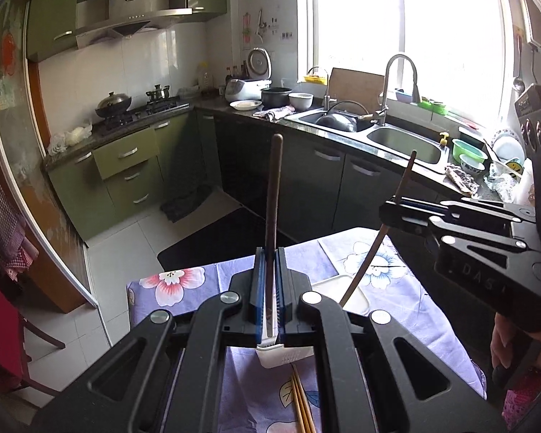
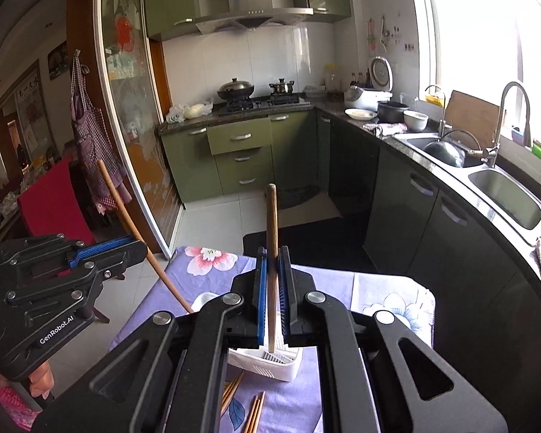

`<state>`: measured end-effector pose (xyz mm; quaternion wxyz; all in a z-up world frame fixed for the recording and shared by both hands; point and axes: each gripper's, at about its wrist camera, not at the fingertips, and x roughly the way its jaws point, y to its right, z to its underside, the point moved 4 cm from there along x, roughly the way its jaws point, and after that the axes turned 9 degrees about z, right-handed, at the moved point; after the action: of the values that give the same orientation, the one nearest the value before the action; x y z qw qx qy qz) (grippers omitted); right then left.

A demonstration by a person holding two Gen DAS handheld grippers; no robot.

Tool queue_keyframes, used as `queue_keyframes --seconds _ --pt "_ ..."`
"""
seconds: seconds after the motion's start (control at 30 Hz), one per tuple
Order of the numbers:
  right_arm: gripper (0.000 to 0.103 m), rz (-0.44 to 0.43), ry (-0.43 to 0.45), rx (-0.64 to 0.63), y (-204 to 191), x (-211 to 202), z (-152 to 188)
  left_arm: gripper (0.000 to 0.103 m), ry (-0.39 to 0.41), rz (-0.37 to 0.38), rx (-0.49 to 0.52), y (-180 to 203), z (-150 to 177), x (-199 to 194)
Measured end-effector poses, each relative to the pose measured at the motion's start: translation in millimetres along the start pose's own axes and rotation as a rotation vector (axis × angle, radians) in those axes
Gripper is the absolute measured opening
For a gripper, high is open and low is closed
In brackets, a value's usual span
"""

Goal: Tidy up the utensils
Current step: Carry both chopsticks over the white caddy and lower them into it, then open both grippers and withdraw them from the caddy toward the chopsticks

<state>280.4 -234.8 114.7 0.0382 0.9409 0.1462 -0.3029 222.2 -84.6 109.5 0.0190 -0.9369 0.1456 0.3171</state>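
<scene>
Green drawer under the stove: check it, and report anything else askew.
The green drawer below the stove hangs tilted and partly pulled out, unlike the flush drawers beneath it. On the table, loose chopsticks lie scattered beside the white basket, not in it. Each tool grips one dark chopstick.

Both wrist views look steeply down along their claws, close above the shared floral tablecloth point(image 1: 205, 281), toward the kitchen.

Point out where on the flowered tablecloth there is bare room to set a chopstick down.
Free: the tablecloth around the pink flower, beyond the left gripper, and the far right corner by the pale flower. Crowded: the near middle, with the white holder, the loose chopsticks and the right gripper.
</scene>
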Motion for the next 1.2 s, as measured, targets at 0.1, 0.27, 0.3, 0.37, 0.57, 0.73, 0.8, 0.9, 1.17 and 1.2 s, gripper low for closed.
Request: queue_keyframes --seconds 0.1,0.27,0.3,0.37,0.57,0.73,0.8,0.9,1.17,1.2 --pt "0.007 -0.002 -0.045 -0.007 -0.5 21.9 19.6 0.005 -0.051 0.002 -0.006 -2.2 15.7 19.7" --pt "0.007 -0.004 -0.093 -0.022 -1.7 44.4 48.4 0.006 -0.115 0.002 -0.026 -8.4 38.7 38.2" --pt "0.007 -0.007 -0.099 -0.025 -2.9 46.4 51.8 0.006 -0.124 0.002 -0.031 -9.1 41.7 40.8" --pt "0.007 -0.008 -0.102 -0.030 -4.4 48.4 57.6 0.007 -0.139 -0.007 -0.026 -7.8 46.9 42.9" --pt "0.009 -0.008 -0.097 -0.038 -7.8 41.4 66.5 0.021 -0.152 -0.006 -0.030 -7.2 54.9 37.4" --pt "0.014 -0.004 -0.048 -0.042 -3.4 11.6 78.0 0.022 -0.154 0.023 -0.050 -3.1 70.5 18.7" --pt "0.015 -0.001 -0.032 -0.039 0.9 -0.6 86.8 0.022 -0.176 0.034 -0.056 -0.8 83.2 14.5" --pt "0.015 0.010 -0.017 -0.033 8.2 -14.3 100.8 0.022 -0.228 0.048 -0.067 2.0 109.3 14.8" --pt "0.017 -0.014 -0.169 -0.060 9.9 2.9 181.2 0.022 -0.403 0.098 -0.131 4.3 192.2 47.2" --pt "0.017 -0.018 -0.194 -0.061 9.9 8.5 193.8 0.022 -0.427 0.103 -0.140 5.1 200.6 53.0"
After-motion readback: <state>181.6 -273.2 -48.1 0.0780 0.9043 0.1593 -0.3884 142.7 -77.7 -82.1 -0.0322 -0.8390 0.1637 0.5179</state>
